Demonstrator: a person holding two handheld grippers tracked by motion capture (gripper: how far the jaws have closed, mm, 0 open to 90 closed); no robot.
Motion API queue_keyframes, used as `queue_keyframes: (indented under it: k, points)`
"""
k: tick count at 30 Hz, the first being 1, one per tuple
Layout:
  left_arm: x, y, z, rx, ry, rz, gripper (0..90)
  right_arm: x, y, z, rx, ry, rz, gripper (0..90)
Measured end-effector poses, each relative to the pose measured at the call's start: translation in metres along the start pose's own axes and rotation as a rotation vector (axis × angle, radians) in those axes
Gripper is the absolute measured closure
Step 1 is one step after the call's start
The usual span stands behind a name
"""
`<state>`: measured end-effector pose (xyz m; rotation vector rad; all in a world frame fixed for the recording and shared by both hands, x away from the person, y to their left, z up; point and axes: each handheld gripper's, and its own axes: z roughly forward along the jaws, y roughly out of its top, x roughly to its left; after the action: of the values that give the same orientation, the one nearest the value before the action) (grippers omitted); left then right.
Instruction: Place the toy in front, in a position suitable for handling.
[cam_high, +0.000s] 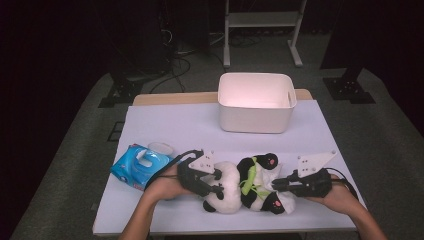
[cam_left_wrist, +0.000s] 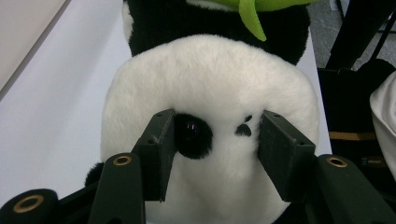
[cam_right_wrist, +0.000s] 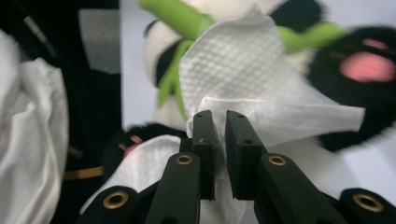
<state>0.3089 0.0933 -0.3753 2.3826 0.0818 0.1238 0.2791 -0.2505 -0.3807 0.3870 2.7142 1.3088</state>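
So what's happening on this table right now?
A person works with a claw in each hand on a black-and-white plush panda lying on the white table. The left claw is closed on the panda's white head, its jaws pressing in beside the eye and nose. The right claw is shut on a white paper tissue, held against the panda's body near its green ribbon. A blue wipes pack and a white plastic bin sit nearby.

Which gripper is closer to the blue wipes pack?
Left. The left gripper clamps the panda's head just right of the wipes pack; the right gripper, pinching a tissue, sits beyond the panda.
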Motion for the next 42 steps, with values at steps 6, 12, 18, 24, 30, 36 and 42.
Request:
queue_keyframes:
  k: [6, 12, 18, 24, 30, 36, 42]
  points:
    - [0.001, -0.001, 0.000, -0.005, -0.004, -0.002, 47.4, -0.006, -0.020, 0.003, 0.010, -0.014, 0.043, 82.4]
    - [0.002, -0.001, 0.000, -0.002, -0.005, -0.008, 47.4, -0.010, -0.032, 0.000, 0.011, -0.028, 0.073, 82.3]
    - [0.002, -0.002, 0.000, -0.003, 0.002, -0.014, 47.4, -0.015, -0.007, 0.004, -0.058, -0.026, 0.028, 82.3]
    - [0.002, -0.001, 0.000, -0.002, -0.003, -0.006, 47.4, -0.013, -0.025, 0.006, -0.021, -0.045, 0.061, 82.4]
    - [0.001, 0.000, 0.001, 0.002, 0.001, -0.007, 47.4, -0.010, -0.016, -0.015, -0.087, -0.045, 0.054, 82.4]
    - [0.001, 0.000, 0.000, 0.001, 0.001, -0.006, 47.4, -0.009, 0.034, -0.022, -0.139, -0.070, -0.058, 82.3]
    - [0.000, -0.002, 0.000, -0.006, 0.008, -0.009, 47.6, -0.025, 0.044, -0.002, -0.054, -0.099, -0.069, 82.3]
